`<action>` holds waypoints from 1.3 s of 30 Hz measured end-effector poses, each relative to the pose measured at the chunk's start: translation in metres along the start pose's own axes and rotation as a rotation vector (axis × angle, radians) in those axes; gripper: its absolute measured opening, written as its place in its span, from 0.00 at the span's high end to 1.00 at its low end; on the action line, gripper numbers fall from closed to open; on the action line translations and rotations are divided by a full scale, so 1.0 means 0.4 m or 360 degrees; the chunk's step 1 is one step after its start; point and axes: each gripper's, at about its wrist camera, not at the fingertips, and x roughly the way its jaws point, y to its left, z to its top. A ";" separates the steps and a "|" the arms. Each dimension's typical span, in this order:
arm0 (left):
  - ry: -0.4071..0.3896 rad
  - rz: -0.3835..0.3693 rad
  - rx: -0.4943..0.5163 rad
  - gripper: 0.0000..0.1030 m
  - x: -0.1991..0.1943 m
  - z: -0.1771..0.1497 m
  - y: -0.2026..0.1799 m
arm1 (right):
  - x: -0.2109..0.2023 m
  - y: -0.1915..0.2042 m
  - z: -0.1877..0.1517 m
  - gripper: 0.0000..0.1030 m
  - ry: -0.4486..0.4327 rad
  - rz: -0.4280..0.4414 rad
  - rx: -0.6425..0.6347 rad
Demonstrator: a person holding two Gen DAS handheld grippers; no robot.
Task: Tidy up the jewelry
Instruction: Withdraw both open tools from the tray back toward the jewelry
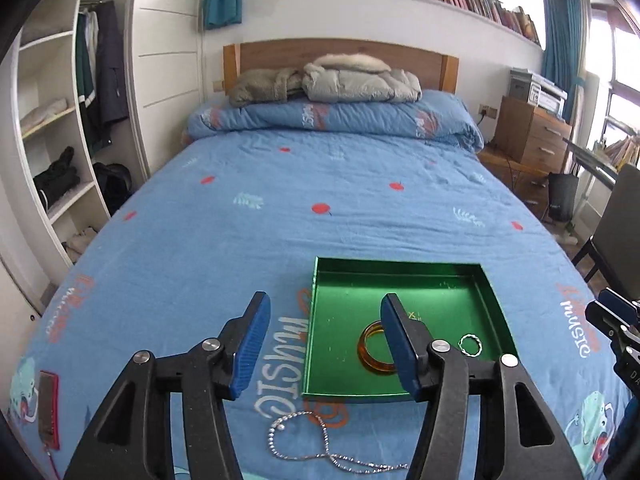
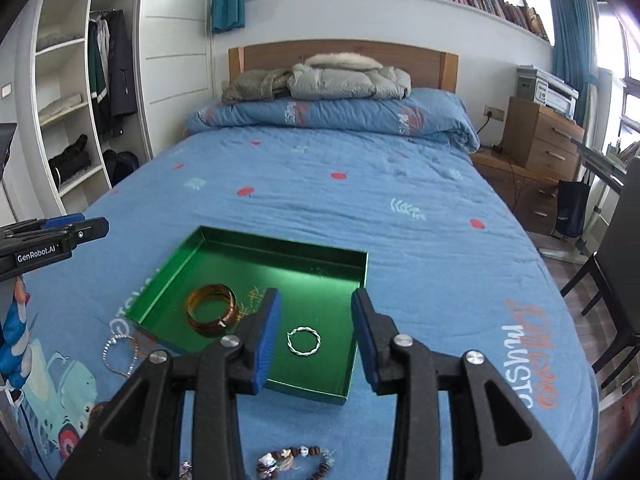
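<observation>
Bed (image 1: 280, 184): tray (image 2: 280, 252) is holding bangle (image 2: 212, 314) and ring (image 2: 304, 341); chain (image 1: 316, 440) and beads (image 2: 294, 458) are waiting near you; both tongs, left (image 1: 322, 346) and right (image 2: 316, 342), are gaping wide, empty.

You've got loads of open bedspread (image 2: 360, 208) beyond the green tray (image 2: 276, 250). Closer in it's tighter: the amber bangle (image 2: 211, 310) and silver ring (image 2: 304, 341) sit in the tray, with 1 chain necklace (image 1: 320, 446) and 1 bead bracelet (image 2: 294, 458) on the near cover.
</observation>
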 end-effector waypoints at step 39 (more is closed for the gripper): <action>-0.0237 -0.0130 0.0143 0.28 -0.616 -0.445 -0.032 | -0.787 -0.062 -0.412 0.63 -0.0363 -0.0009 0.0226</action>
